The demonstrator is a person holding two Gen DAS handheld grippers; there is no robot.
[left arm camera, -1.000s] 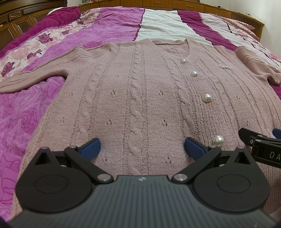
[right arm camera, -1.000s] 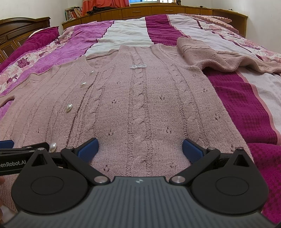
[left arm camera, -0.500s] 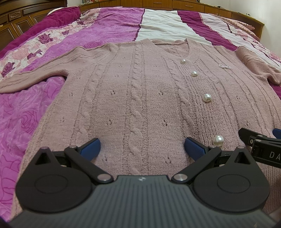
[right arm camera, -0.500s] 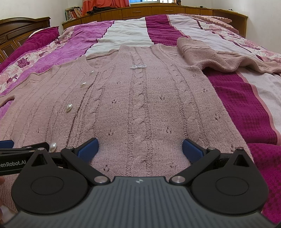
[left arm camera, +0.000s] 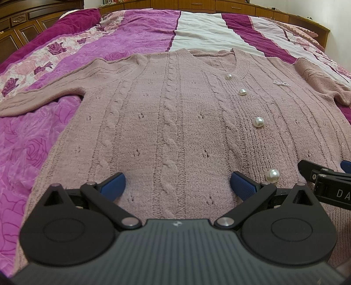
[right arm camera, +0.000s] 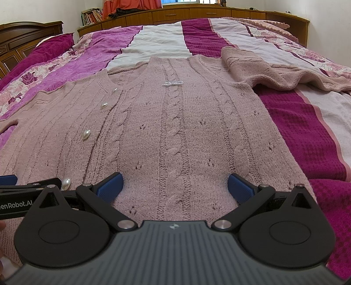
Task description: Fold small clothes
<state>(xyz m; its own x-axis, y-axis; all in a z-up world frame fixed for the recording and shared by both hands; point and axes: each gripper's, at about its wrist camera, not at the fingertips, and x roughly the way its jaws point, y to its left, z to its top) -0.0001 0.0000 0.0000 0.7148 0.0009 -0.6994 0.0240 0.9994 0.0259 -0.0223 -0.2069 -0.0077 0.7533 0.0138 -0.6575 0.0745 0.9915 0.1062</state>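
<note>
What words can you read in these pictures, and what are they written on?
"DA": white letters on the side of the right gripper, cut off at the edge of the left wrist view.
"enRobot.AI": white letters on the side of the left gripper, its start cut off in the right wrist view.
Books on the far shelf: spines too small to read.
The cardigan shows no writing.

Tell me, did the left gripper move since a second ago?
No. The left gripper stays open, its right fingertip just as close to the lowest pearl button on the cardigan.
</note>
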